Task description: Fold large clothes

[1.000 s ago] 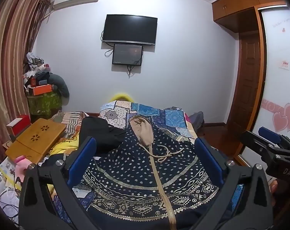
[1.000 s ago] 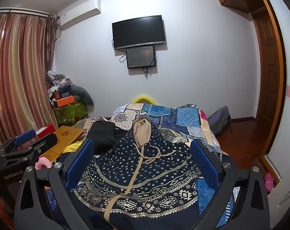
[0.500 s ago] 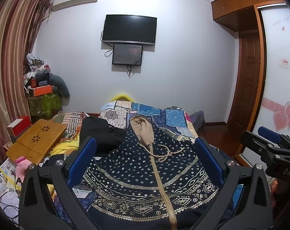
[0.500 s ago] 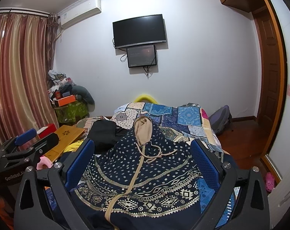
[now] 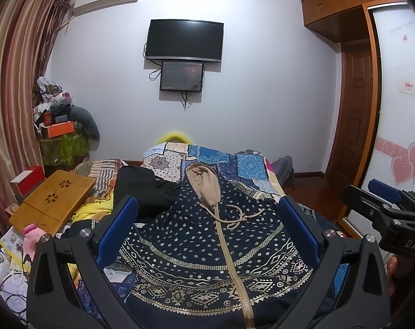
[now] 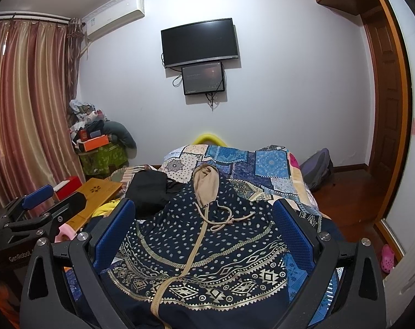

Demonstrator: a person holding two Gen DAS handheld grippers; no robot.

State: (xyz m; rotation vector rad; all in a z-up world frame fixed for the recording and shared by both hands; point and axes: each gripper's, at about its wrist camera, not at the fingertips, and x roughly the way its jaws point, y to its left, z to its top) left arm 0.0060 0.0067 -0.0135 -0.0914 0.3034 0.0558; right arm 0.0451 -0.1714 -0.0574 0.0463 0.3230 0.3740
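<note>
A large navy hooded garment with gold dots, patterned bands, a tan zipper and a tan-lined hood lies spread on the bed, hood pointing away; it also shows in the right wrist view. My left gripper is open and empty above its near part. My right gripper is open and empty, also above it. The right gripper shows at the right edge of the left wrist view; the left gripper shows at the left edge of the right wrist view.
A blue patchwork bedspread covers the bed. A black garment lies left of the hood. A wooden lap desk and clutter sit on the left. A wardrobe door is on the right, wood floor beyond.
Both grippers have barely shifted; the garment lies as before. Nothing was taken hold of or let go.
</note>
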